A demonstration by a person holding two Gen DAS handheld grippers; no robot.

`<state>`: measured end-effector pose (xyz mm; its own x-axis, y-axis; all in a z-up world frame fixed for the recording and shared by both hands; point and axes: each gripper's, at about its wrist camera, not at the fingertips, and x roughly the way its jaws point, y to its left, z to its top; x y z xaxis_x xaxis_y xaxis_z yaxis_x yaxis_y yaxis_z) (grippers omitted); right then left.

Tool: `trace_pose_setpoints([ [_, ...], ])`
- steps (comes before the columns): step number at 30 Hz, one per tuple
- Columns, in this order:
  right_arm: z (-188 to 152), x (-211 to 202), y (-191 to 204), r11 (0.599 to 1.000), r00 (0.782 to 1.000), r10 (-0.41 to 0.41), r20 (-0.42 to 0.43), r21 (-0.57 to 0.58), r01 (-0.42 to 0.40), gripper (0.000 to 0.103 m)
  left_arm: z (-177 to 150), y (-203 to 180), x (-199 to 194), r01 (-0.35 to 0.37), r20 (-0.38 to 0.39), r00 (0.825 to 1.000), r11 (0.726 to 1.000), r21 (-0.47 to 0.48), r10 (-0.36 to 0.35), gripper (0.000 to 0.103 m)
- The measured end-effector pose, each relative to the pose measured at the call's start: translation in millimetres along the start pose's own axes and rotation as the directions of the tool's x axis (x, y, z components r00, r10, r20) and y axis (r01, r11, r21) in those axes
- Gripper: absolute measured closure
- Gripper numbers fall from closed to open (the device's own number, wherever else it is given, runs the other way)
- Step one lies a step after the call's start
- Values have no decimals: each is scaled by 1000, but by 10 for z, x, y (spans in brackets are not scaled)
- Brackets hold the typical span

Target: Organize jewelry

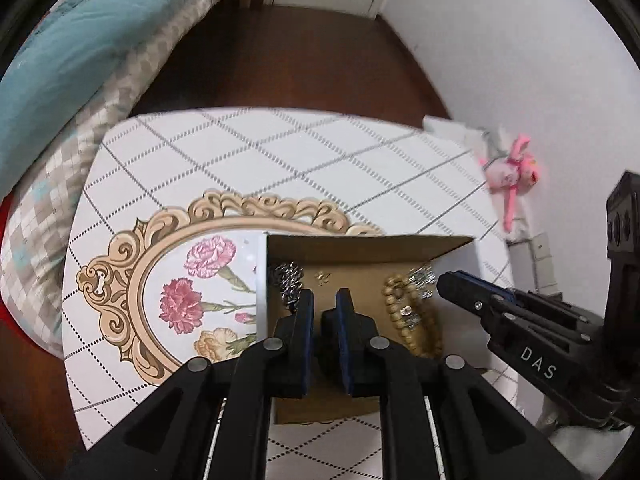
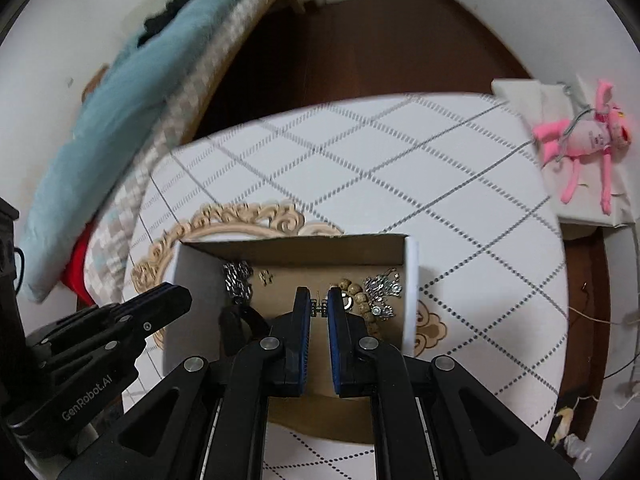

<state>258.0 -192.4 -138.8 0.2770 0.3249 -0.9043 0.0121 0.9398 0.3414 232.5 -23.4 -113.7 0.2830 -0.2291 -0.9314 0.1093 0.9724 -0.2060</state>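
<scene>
Bedroom corner, white desk (image 1: 280,152) with dotted diamond grid and a printed floral frame; open cardboard box (image 2: 304,248) sits on it. Nearest, right hand-held gripper (image 2: 319,310) is inside the box, jaws nearly closed on a small dark clasp-like piece (image 2: 319,309); grip looks real but contact is hard to confirm. Left hand-held gripper (image 1: 325,308) hovers over the box floor, jaws slightly apart, nothing between them. In the box: silver chain (image 1: 289,280) at left, small gold piece (image 1: 322,277) mid-back, wooden bead strand (image 1: 404,312) with silver charms (image 2: 382,292) at right. Beyond, pink plush toy (image 2: 580,140) on a white pad at the desk's far edge, bed with teal blanket (image 1: 80,40) behind. Judgement: most jewelry already gathered in the box, loosely grouped; sorting unfinished, one piece in hand.
</scene>
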Motion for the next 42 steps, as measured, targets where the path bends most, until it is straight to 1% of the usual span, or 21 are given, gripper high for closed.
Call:
trace_pose_setpoints([
  [2, 22, 63, -42, 1000, 1000, 3, -23, 14, -2, 93, 17, 51, 52, -5, -30, 1000, 1000, -14, 5, 93],
  [4, 52, 84, -59, 1000, 999, -9, -37, 15, 10, 92, 28, 95, 53, -23, -33, 999, 999, -25, 22, 93],
  [6, 71, 71, -75, 1000, 999, -3, -36, 26, 4, 82, 28, 109, 22, -41, -25, 999, 999, -25, 41, 80],
  [7, 85, 57, -80, 1000, 999, 4, -34, 31, -3, 70, 23, 106, 3, -32, -21, 999, 999, -23, 32, 78],
  [8, 104, 49, -82, 999, 999, 9, -34, 33, -8, 67, 19, 103, -14, -35, -19, 999, 999, -25, 34, 73],
  [9, 124, 35, -70, 1000, 999, 6, -32, 31, -5, 67, 12, 88, -36, -59, -14, 998, 998, -21, 59, 57],
  [10, 133, 11, -62, 1000, 1000, -2, -26, 26, 3, 67, 18, 76, -51, -75, -9, 997, 997, -16, 75, 45],
  [11, 137, -22, -54, 1000, 1000, -13, -19, 22, 13, 67, 13, 68, -79, -79, 3, 997, 997, -16, 79, 29],
  [12, 127, -61, -55, 999, 1000, -27, -11, 17, 27, 66, 5, 68, -108, -75, 14, 997, 997, -21, 76, 28],
  [15, 71, -175, -69, 995, 995, -98, 17, 4, 98, 55, -11, 51, -166, -94, 33, 995, 995, -18, 94, 27],
  [16, 51, -204, -87, 992, 991, -129, 21, 3, 129, 45, -16, 44, -179, -99, 37, 994, 995, -19, 100, 24],
  [17, 2, -248, -100, 983, 983, -181, 35, -7, 181, 38, -32, 43, -199, -110, 43, 993, 994, -21, 111, 14],
  [18, -39, -277, -114, 977, 976, -212, 46, -14, 212, 35, -51, 43, -218, -118, 49, 992, 993, -23, 119, 5],
  [20, -120, -310, -139, 964, 963, -265, 50, -23, 266, 20, -91, 34, -248, -143, 62, 988, 989, -25, 144, 2],
  [22, -211, -336, -148, 949, 949, -309, 61, -40, 311, 10, -141, 14, -264, -187, 78, 979, 982, -12, 187, 0],
  [23, -245, -347, -146, 943, 943, -327, 66, -48, 331, 6, -167, 11, -272, -205, 88, 975, 979, -9, 205, 0],
  [25, -319, -365, -145, 931, 932, -356, 74, -61, 360, 3, -226, 3, -278, -232, 109, 967, 973, -1, 230, 0],
  [29, -433, -387, -99, 915, 917, -389, 91, -76, 396, 1, -325, -2, -248, -261, 108, 960, 965, 3, 260, 0],
  [34, -555, -530, -62, 921, 919, -378, 108, -55, 386, 1, -452, -8, -335, -264, 113, 958, 965, -7, 263, 0],
  [38, -711, -778, 38, 922, 915, -374, 155, -46, 384, 1, -596, -36, -548, -255, 147, 956, 967, -19, 255, 0],
  [42, -915, -1101, 113, 928, 911, -359, 204, -23, 371, 1, -802, -85, -865, -254, 192, 948, 967, -32, 255, 0],
])
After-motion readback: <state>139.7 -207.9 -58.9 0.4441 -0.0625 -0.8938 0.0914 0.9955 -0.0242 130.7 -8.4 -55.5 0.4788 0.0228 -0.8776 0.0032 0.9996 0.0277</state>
